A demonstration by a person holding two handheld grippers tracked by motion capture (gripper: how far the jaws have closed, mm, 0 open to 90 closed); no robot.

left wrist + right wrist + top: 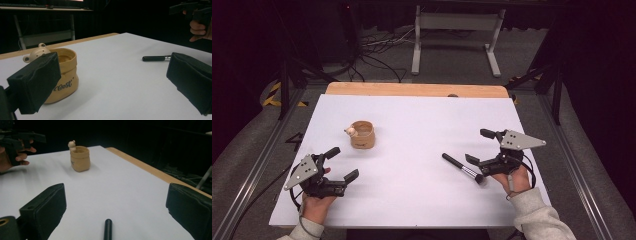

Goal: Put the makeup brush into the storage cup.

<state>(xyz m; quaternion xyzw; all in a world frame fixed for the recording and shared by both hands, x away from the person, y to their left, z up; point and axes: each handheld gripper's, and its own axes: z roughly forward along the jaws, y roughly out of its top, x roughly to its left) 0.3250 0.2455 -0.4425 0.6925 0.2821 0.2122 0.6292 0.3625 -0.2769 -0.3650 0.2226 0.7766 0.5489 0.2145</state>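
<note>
Your white counter (412, 195) carries two things: a tan pouch-shaped pot with a little bear's head on its rim (361, 134), at about ten o'clock from the middle, and a black pen with a silver band (462, 167), lying at about four o'clock, well apart from the pot.

You look to be at the very start of the pick-up: nothing is lifted, and the pen seems the thing to fetch, likely bound for the pot. Your next move calls for bringing the right claw (476, 146) down over the pen's barrel, squaring its jaws across it, then closing.

Your right claw stands wide open and holds nothing; the pen's black end (108, 228) lies between its jaws, just short of them, touching neither. Your left claw (341, 163) is spread just as wide and empty, resting at about eight o'clock, near the pot (63, 75) but apart from it.
</note>
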